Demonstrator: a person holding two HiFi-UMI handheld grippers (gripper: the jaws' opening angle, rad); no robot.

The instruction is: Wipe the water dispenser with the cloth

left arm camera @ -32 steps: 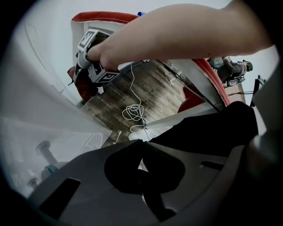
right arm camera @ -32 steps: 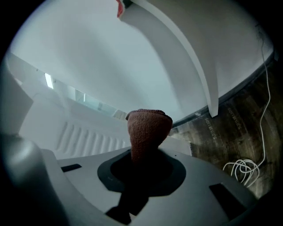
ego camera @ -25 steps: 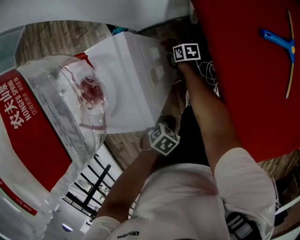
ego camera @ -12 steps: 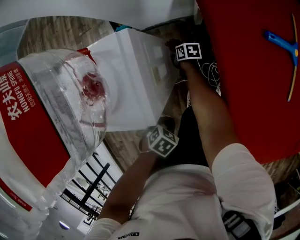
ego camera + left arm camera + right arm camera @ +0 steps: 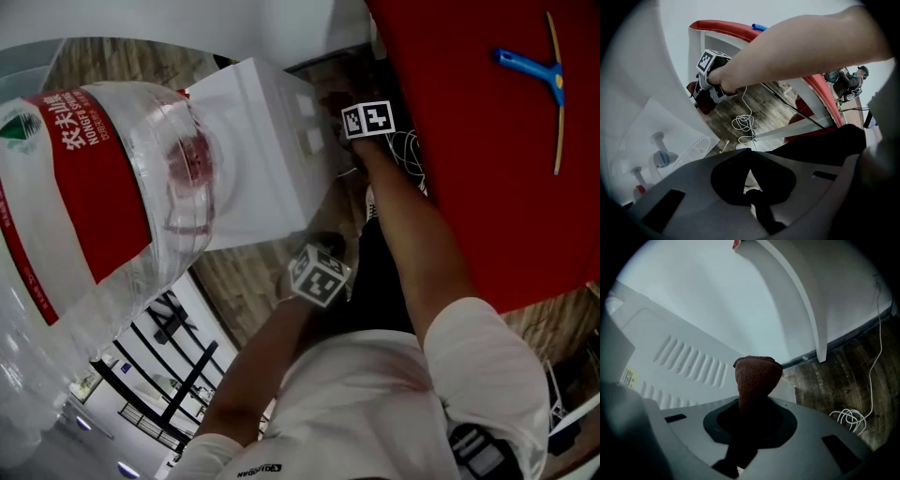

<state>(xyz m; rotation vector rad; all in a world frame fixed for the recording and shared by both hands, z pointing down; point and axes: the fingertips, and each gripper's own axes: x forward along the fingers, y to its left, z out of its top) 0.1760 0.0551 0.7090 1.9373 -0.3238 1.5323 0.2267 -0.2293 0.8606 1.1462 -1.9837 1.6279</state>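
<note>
Head view: right arm extended straight toward 12 o'clock, right gripper (image 5: 354, 118) at the 3 o'clock edge of the smooth, white, box-shaped water dispenser (image 5: 267, 159); left arm bent, left gripper (image 5: 317, 274) low at the dispenser's 5 o'clock, apart from it over wood-grain floor. Right gripper view: jaws clenched on a folded, nubby brown cloth (image 5: 757, 375), its rounded end just beside the dispenser's louvred panel; contact not confirmed. Left gripper view: jaws drawn together, nothing between them.
</note>
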